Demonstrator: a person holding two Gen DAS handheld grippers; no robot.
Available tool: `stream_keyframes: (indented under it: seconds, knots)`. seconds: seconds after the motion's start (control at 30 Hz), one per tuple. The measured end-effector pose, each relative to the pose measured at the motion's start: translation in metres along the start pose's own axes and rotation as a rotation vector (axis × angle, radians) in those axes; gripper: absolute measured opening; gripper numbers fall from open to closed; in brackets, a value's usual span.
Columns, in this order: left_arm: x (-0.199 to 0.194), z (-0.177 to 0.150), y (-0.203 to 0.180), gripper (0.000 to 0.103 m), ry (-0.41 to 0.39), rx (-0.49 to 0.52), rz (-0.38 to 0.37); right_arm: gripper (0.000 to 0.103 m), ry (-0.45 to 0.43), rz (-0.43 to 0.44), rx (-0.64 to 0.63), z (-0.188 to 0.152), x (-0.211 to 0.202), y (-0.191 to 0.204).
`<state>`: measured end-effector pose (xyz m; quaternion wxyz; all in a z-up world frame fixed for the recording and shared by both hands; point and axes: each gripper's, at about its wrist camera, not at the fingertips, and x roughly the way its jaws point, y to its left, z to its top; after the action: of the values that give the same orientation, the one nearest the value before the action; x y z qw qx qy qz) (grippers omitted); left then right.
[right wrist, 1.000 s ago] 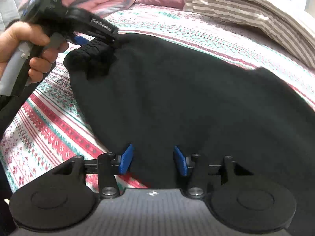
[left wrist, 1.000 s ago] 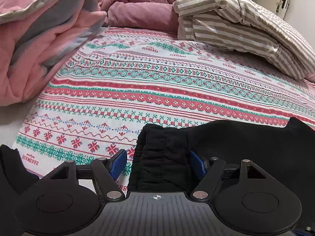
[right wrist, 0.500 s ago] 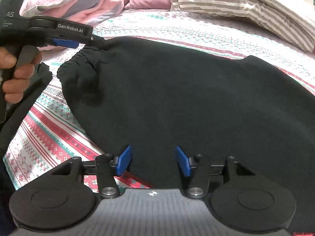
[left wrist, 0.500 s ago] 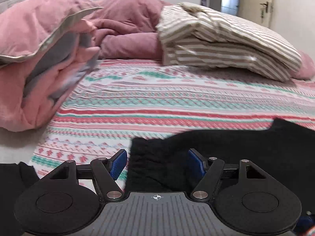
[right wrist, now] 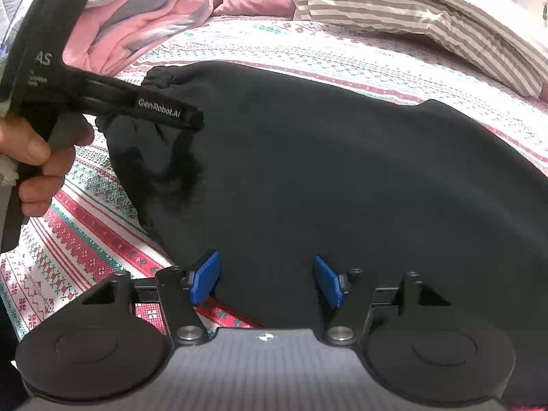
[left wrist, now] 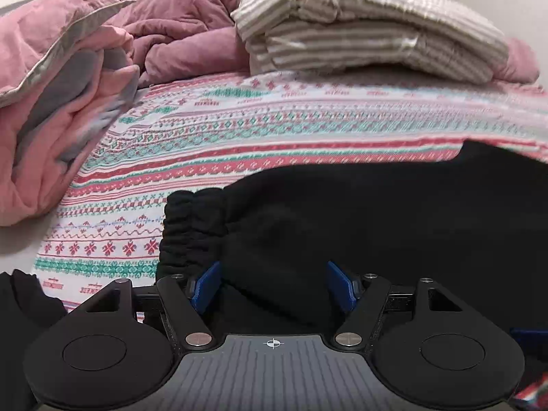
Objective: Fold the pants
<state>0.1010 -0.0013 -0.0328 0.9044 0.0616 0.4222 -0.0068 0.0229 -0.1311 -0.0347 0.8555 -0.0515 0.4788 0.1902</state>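
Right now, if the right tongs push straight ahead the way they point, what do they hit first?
Most likely the black pants: the right tongs stand open with that dark cloth right between and ahead of the pads. Depth is hard to judge.

Both grippers (left wrist: 274, 286) (right wrist: 265, 279) — jaws wide apart

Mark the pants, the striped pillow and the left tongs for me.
pants (right wrist: 342, 178): right wrist view, flat middle of the black cloth.
striped pillow (left wrist: 370, 37): left wrist view, middle of its front side.
left tongs (left wrist: 273, 286): left wrist view, midway between the blue tips, which stand apart over the pants.
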Motion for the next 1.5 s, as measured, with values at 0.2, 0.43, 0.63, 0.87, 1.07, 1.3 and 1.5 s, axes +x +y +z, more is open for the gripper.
stream_keyframes:
  seconds: [0.2, 0.43, 0.63, 0.87, 1.07, 1.3, 1.5]
  knots:
    - [-0.002, 0.001, -0.002, 0.069, 0.001, 0.023, 0.012, 0.103, 0.004, -0.01, 0.013, 0.0, -0.001, -0.003]
    - [-0.022, 0.011, 0.02, 0.069, -0.101, 0.03, 0.084, 0.103, 0.007, -0.148, -0.036, -0.001, -0.009, -0.024]
    - [-0.034, 0.013, 0.069, 0.069, -0.116, -0.116, 0.031, 0.103, -0.061, -0.269, 0.143, -0.004, -0.047, -0.092]
    - [-0.037, 0.005, 0.084, 0.073, -0.072, -0.178, -0.049, 0.103, -0.145, -0.369, 0.338, -0.027, -0.097, -0.163]
    - [-0.04, -0.003, 0.093, 0.076, -0.089, -0.204, 0.005, 0.103, -0.213, -0.476, 0.519, -0.062, -0.141, -0.222]
    - [-0.05, 0.0, 0.071, 0.076, -0.127, -0.182, -0.039, 0.103, -0.333, -0.554, 0.981, -0.149, -0.207, -0.324]
    - [-0.049, 0.003, 0.041, 0.076, -0.116, -0.147, -0.08, 0.103, -0.506, -0.456, 1.417, -0.241, -0.231, -0.379]
